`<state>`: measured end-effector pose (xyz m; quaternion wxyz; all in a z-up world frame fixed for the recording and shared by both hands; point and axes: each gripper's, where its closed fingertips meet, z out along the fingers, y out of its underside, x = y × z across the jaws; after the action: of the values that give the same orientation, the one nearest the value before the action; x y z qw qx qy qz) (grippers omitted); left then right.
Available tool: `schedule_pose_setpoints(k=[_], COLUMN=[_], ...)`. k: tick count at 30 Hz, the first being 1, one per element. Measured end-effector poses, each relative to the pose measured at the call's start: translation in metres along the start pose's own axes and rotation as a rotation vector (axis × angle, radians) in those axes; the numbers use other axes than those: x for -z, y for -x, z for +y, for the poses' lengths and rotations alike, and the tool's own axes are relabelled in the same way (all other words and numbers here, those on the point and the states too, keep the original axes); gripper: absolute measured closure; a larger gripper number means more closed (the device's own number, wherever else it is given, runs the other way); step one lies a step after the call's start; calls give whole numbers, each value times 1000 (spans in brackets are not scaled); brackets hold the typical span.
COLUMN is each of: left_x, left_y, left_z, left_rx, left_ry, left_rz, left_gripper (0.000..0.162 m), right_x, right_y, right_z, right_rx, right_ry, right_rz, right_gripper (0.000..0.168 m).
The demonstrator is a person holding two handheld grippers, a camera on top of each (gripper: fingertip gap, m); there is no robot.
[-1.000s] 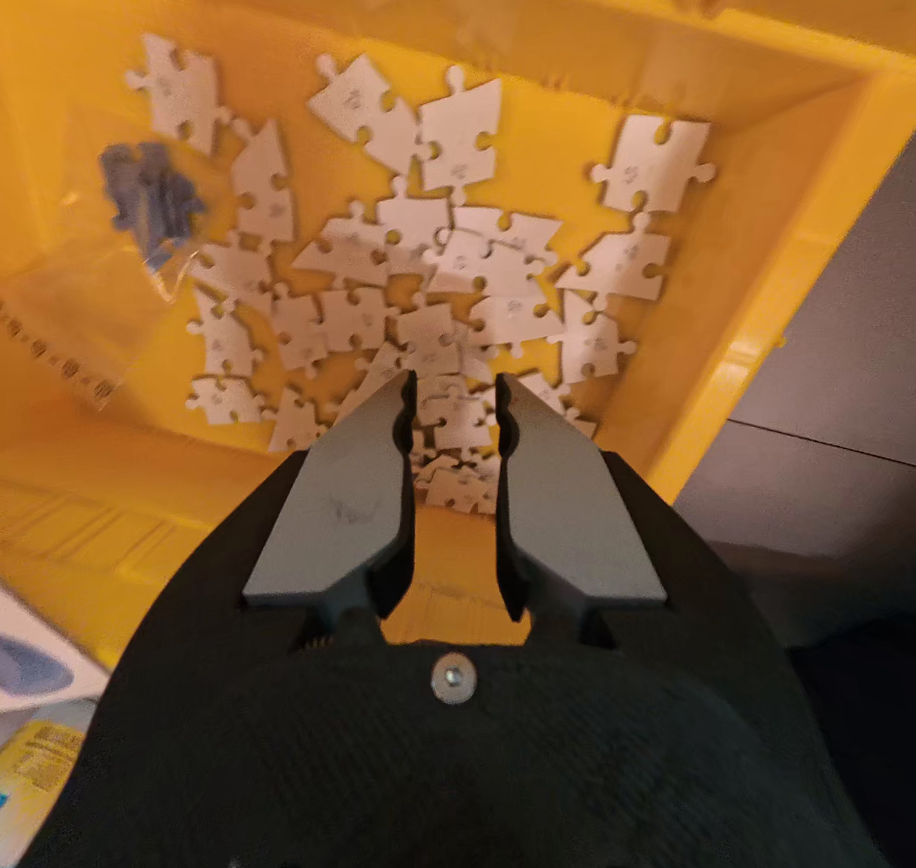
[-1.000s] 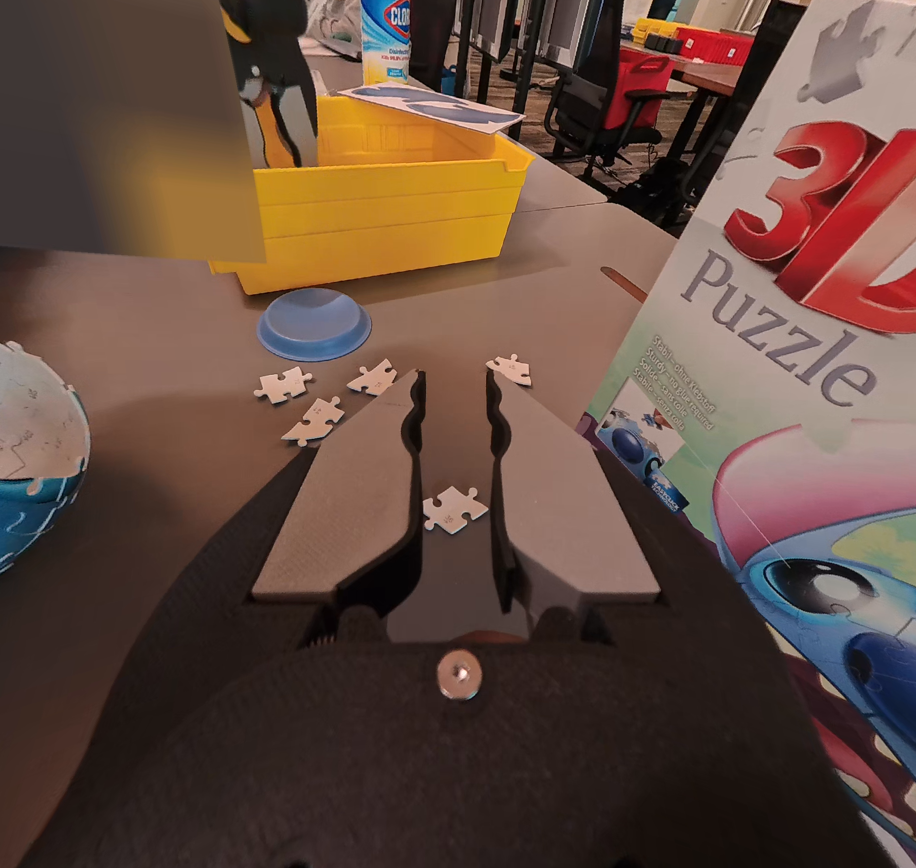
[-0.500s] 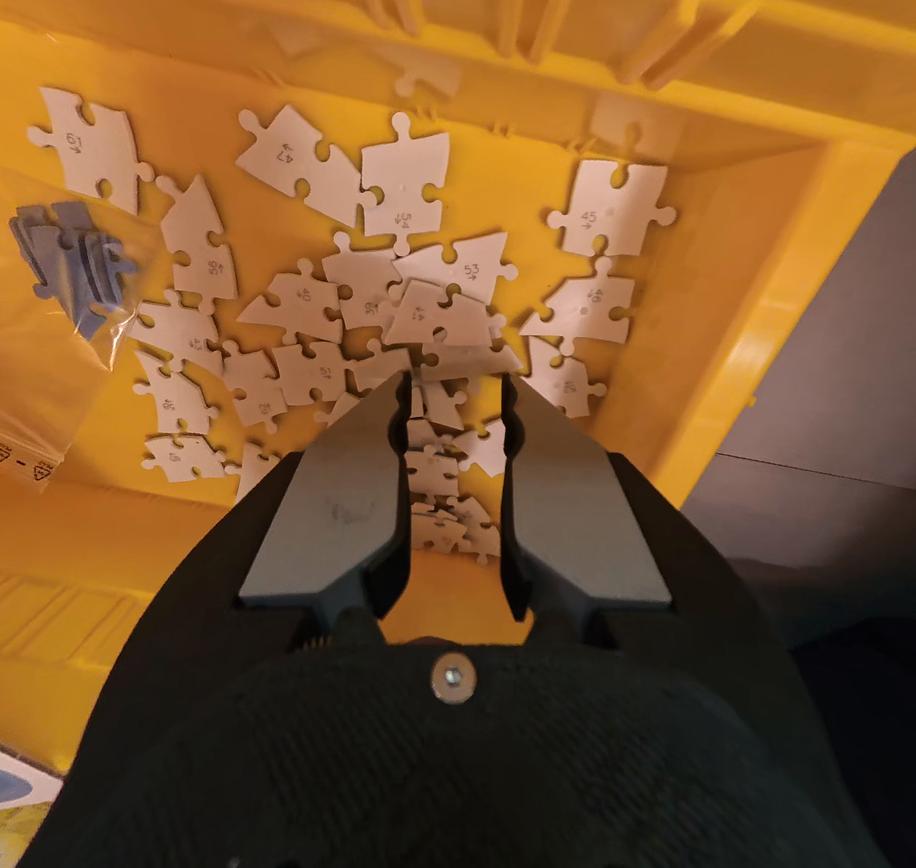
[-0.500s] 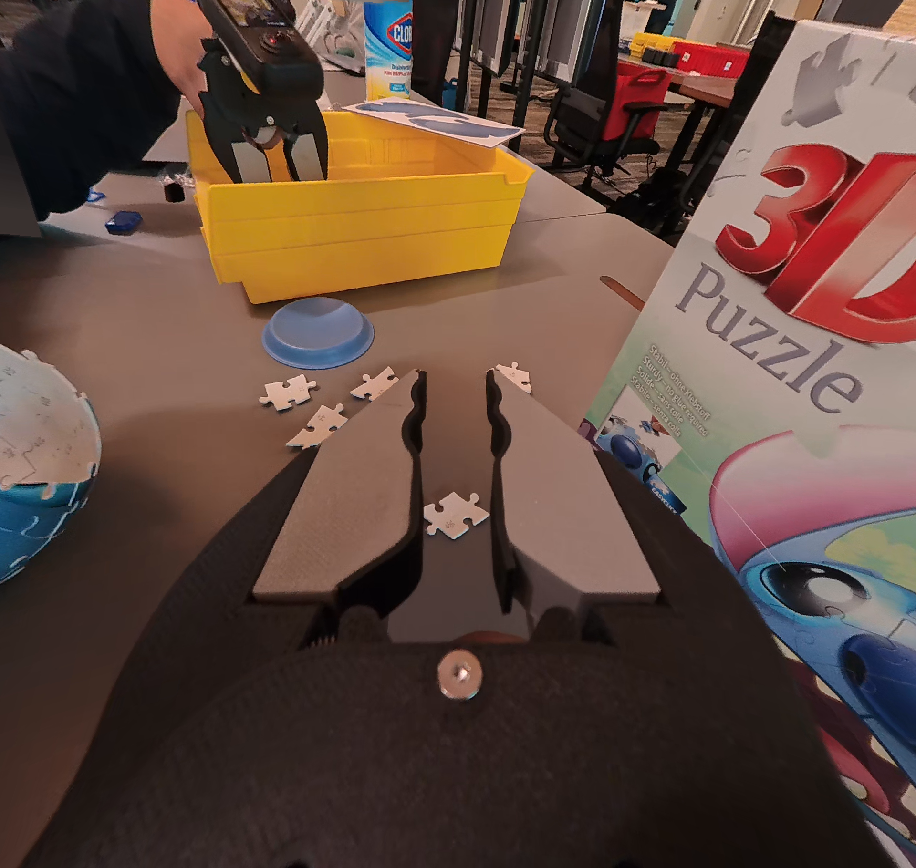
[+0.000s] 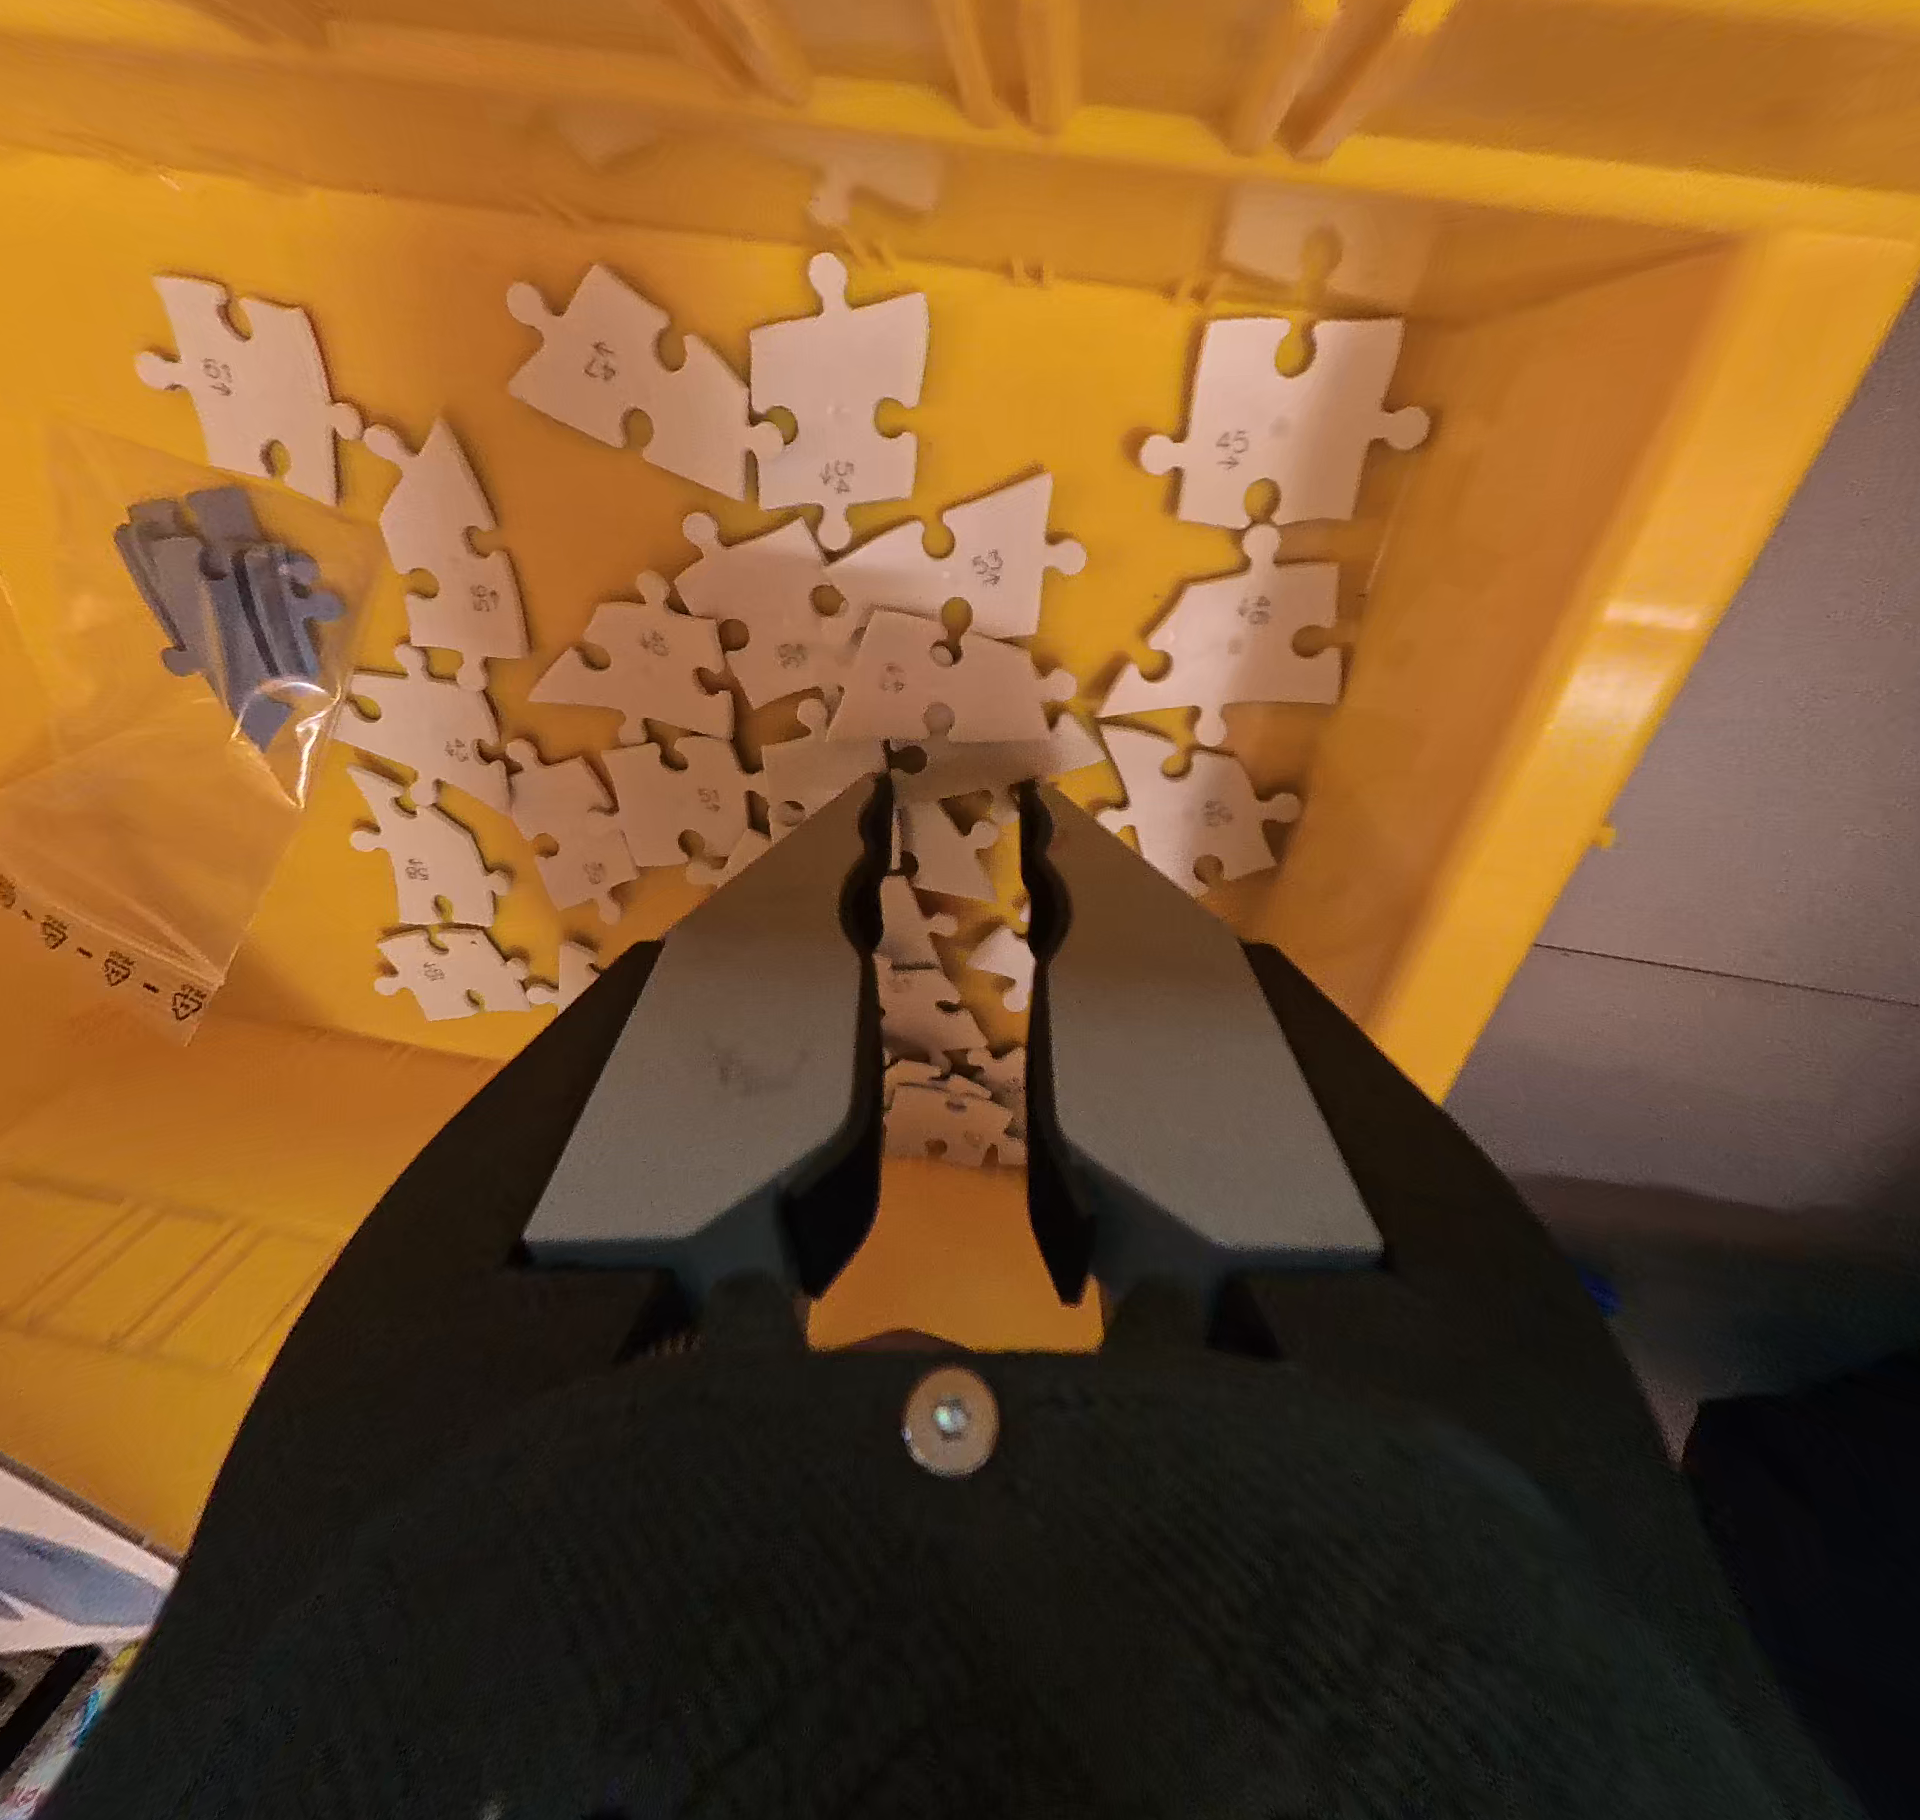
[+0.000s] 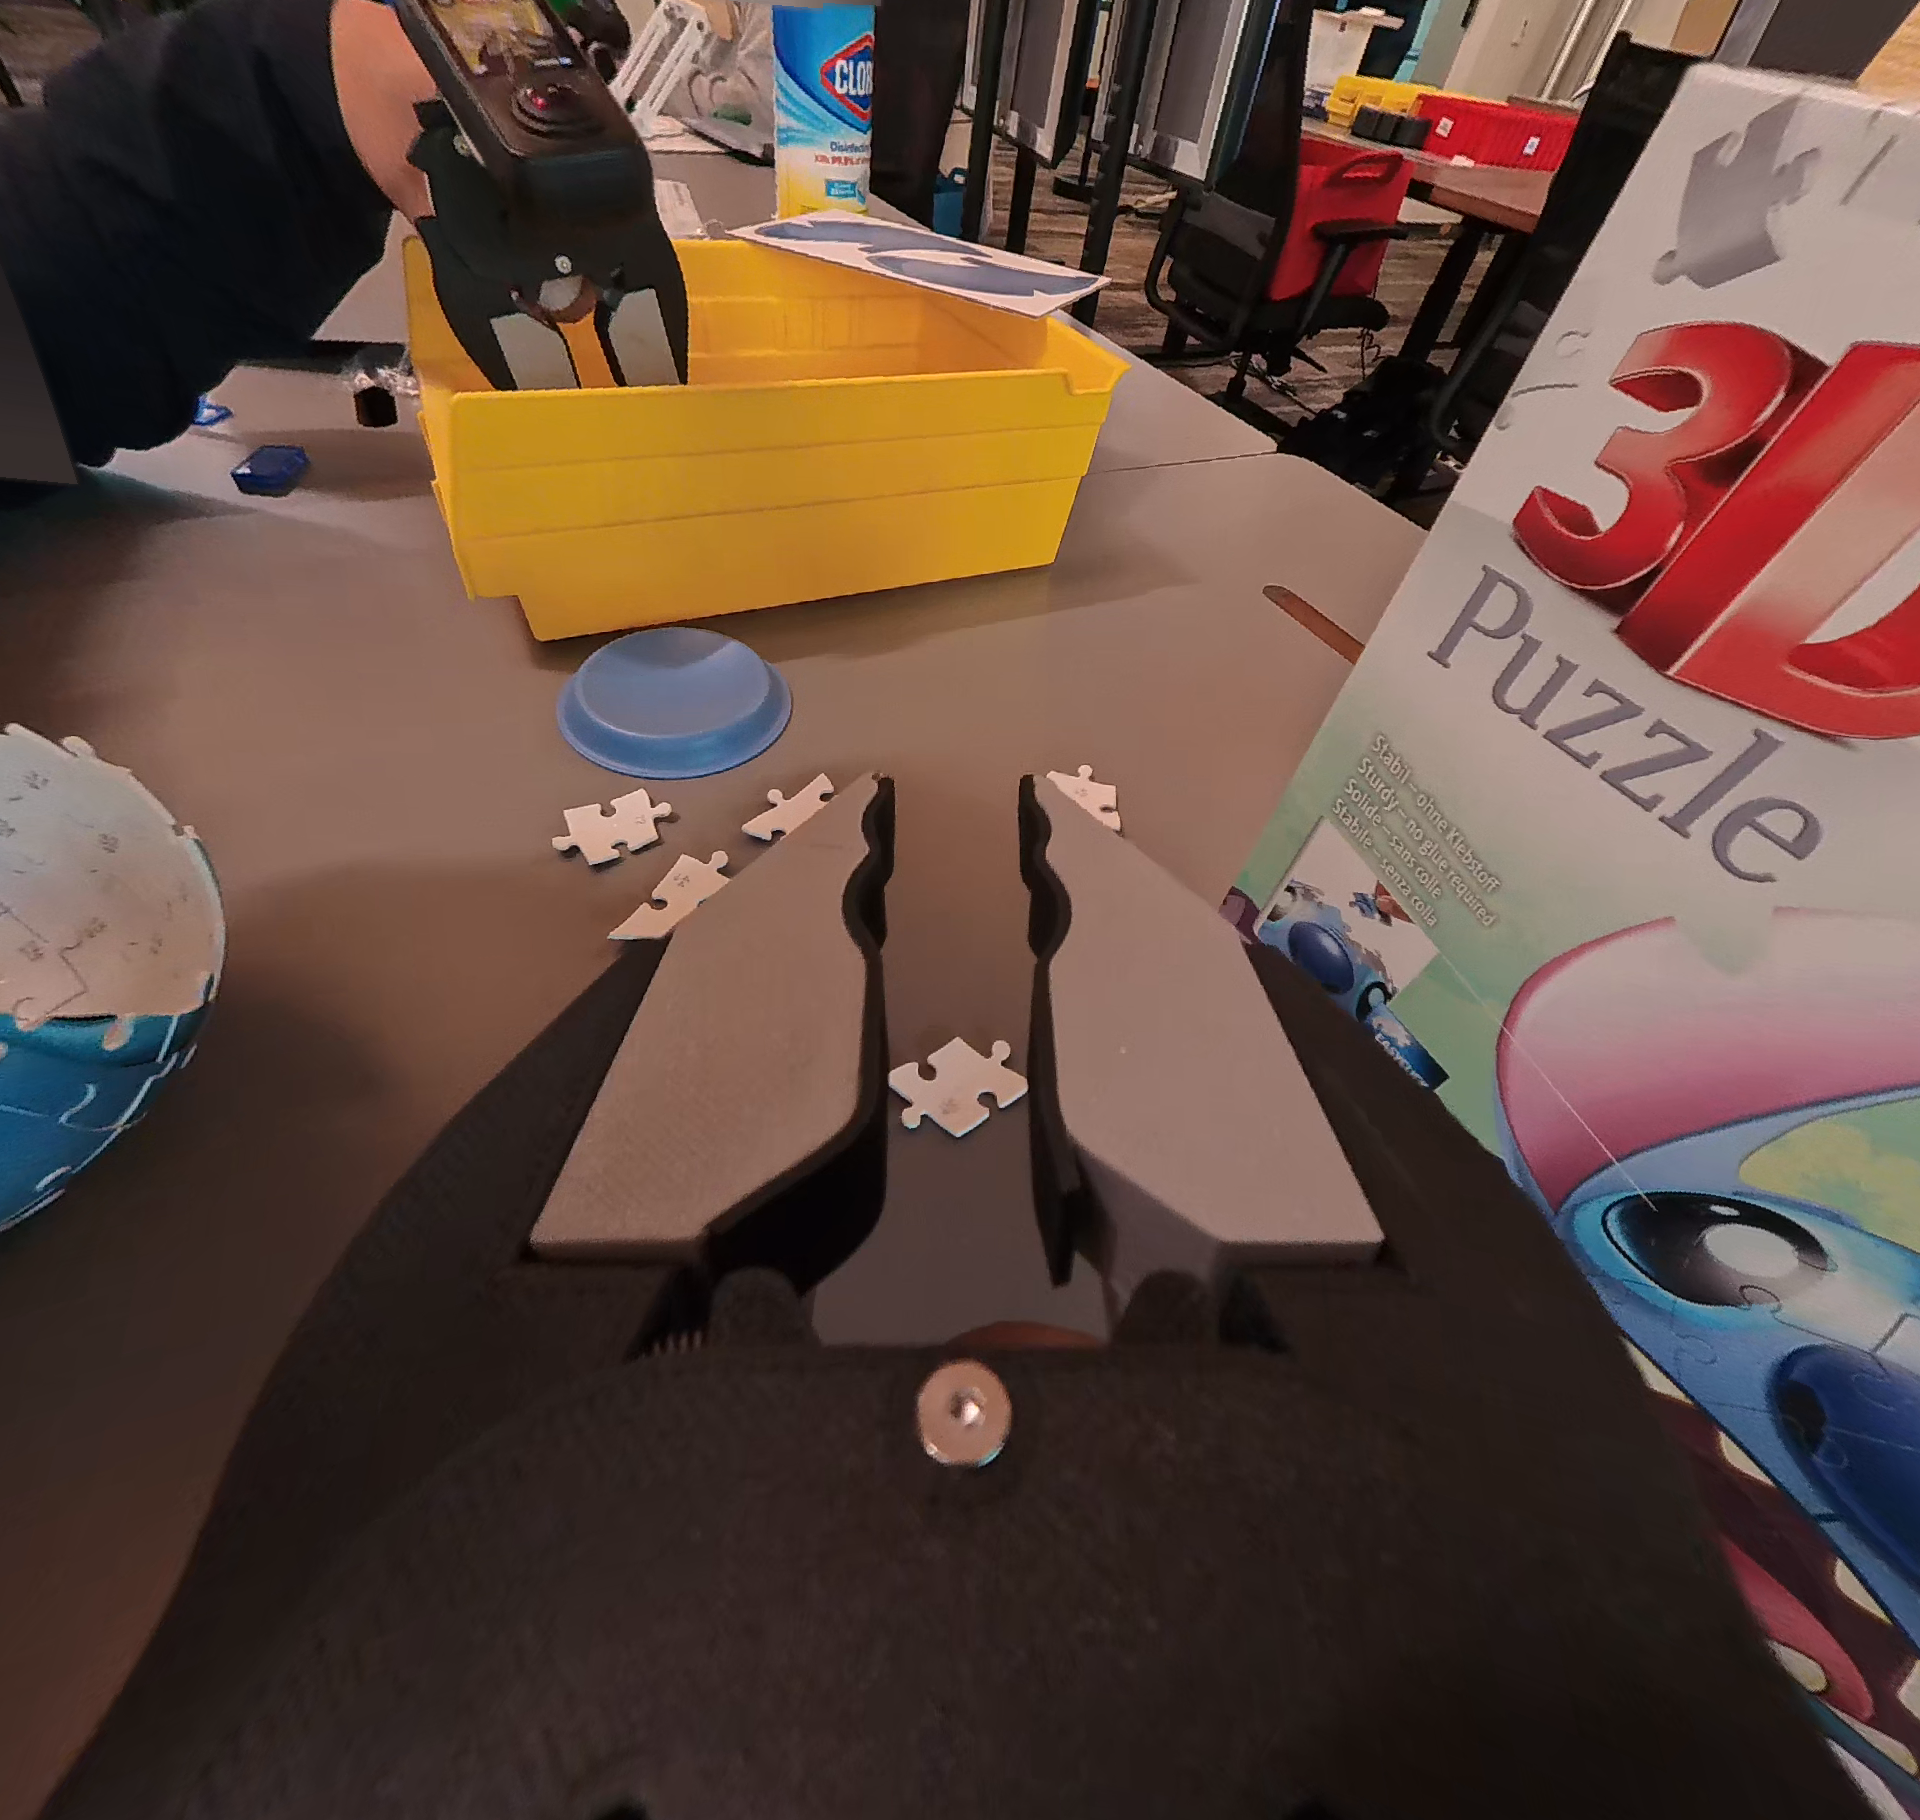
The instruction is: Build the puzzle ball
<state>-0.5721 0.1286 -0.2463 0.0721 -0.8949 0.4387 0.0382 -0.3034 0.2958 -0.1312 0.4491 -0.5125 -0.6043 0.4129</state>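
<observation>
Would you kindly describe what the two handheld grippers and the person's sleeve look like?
Each gripper, left and right, has a textured black body, a silver screw at its centre, and two flat grey fingers with wavy black inner edges, tapering to points. The left carries a black camera on top. The sleeve is dark.

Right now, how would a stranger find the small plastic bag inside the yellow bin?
Look into the yellow bin, whose floor is scattered with white puzzle pieces. At the left edge of that scatter lies a clear plastic bag. It alone holds grey pieces; everything around it is loose and white.
</observation>
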Motion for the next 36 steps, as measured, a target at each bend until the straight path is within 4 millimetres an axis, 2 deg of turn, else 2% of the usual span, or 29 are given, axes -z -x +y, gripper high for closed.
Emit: schedule_pose_setpoints(k=[6, 11, 24, 32, 36], left_x=[1, 4, 39, 56, 68], left_y=[-1, 9, 35, 42, 40], left_z=[1, 12, 32, 22, 6], left_rx=[-29, -18, 47, 48, 47], left_ry=[9, 46, 17, -34, -65], left_rz=[-5, -56, -222, -299, -322], left_gripper=[140, 140, 140, 140, 140], right_x=[0, 1, -1, -13, -16], right_y=[0, -1, 0, 7, 18], right_z=[0, 0, 2, 20, 18], right_rx=[2, -2, -11, -90, -172], right_ry=[1, -1, 6, 93, 82], right_rz=[1, 2, -5, -72, -134], right_gripper=[148, 147, 147, 144, 142])
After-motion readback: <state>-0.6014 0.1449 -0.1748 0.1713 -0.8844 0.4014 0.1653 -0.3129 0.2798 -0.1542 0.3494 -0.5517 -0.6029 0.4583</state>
